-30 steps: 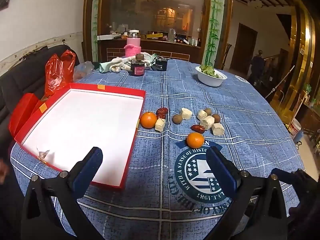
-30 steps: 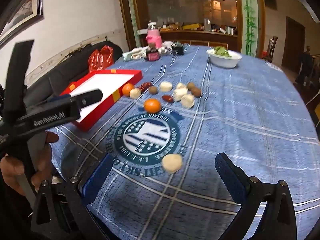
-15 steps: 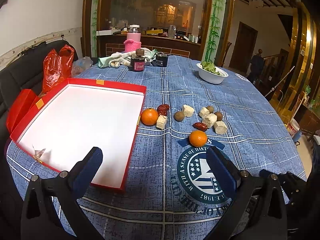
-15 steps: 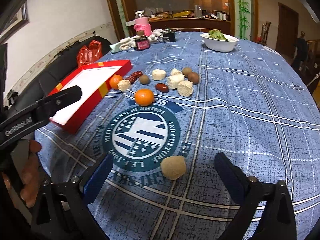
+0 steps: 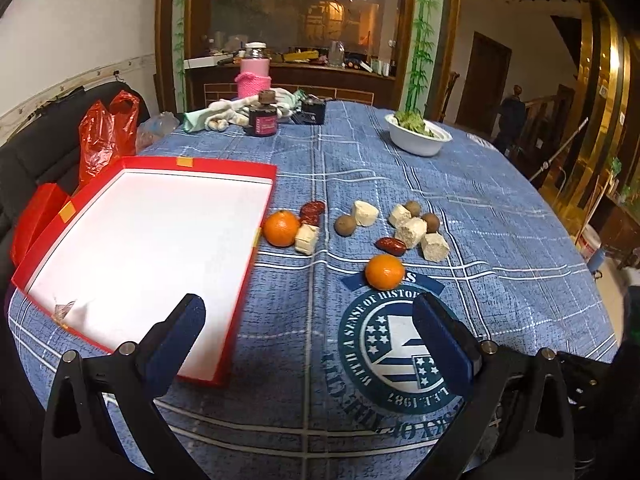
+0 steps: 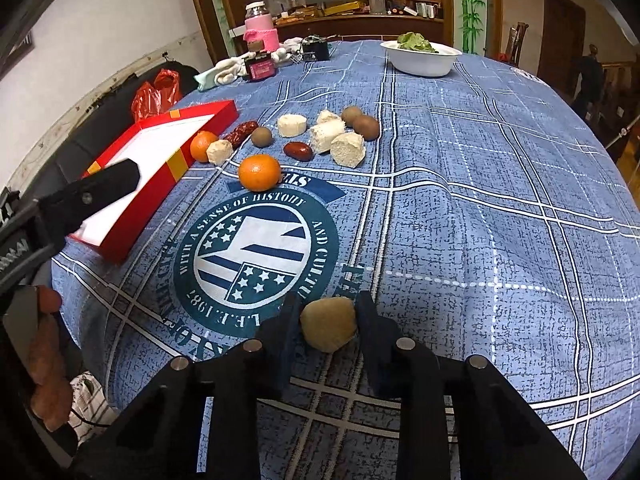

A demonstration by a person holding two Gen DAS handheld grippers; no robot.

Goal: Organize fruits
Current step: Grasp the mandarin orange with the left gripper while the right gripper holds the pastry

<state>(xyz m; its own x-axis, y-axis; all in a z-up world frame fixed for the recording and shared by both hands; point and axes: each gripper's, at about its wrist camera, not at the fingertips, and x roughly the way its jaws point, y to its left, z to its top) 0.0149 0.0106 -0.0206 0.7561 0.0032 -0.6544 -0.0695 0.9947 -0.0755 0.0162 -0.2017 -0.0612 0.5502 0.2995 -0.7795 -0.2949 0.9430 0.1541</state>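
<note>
Between right claw (image 6: 328, 330) jaws, pale lump (image 6: 329, 329)

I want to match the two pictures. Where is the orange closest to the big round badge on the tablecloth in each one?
Left wrist view: the orange sits right of centre, just above the badge.
Right wrist view: the orange sits left of centre, above the badge.
Shared landmark: the red box.

Blue tablecloth (image 6: 460, 184), round emblem (image 6: 256, 256): ring lettering "WITH A SENSE OF HISTORY AND CULTURE", lower arc "L.F.E. 1987", outer letters partly hidden. Banner (image 6: 286, 190) above emblem: only "STS" shows, rest covered. Dark jar (image 5: 263, 120) label: illegible.
</note>
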